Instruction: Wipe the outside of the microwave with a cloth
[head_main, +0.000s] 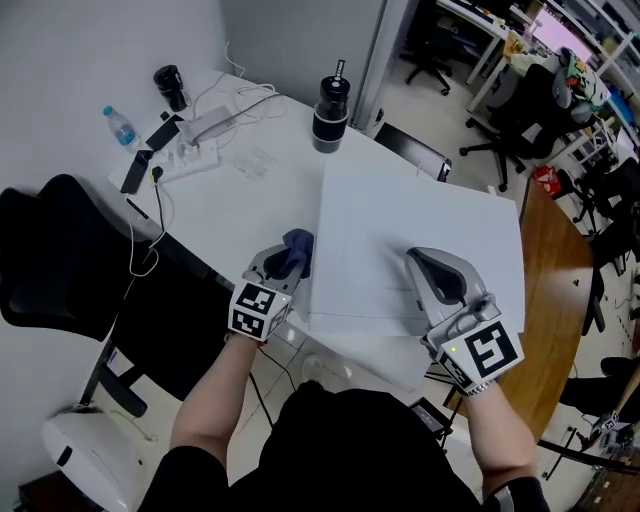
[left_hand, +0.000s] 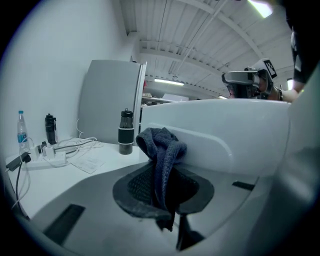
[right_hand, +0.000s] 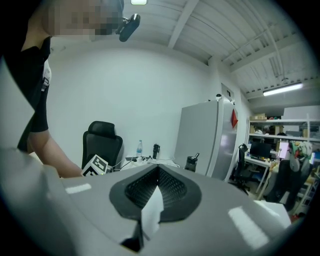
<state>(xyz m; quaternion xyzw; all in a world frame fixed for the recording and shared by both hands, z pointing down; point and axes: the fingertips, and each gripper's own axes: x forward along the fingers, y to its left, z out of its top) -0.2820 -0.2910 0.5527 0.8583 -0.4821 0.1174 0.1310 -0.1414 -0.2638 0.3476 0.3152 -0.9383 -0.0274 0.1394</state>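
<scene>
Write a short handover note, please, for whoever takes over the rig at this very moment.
Left gripper: jaws shut on the blue cloth, held at the left side of the white microwave; contact is not clear.
Right gripper: jaws shut, empty, over the microwave's top near the front edge.
Done: cloth picked up and brought to the microwave.
Left: wipe the sides, top and front; nothing shows which faces are already wiped.
</scene>
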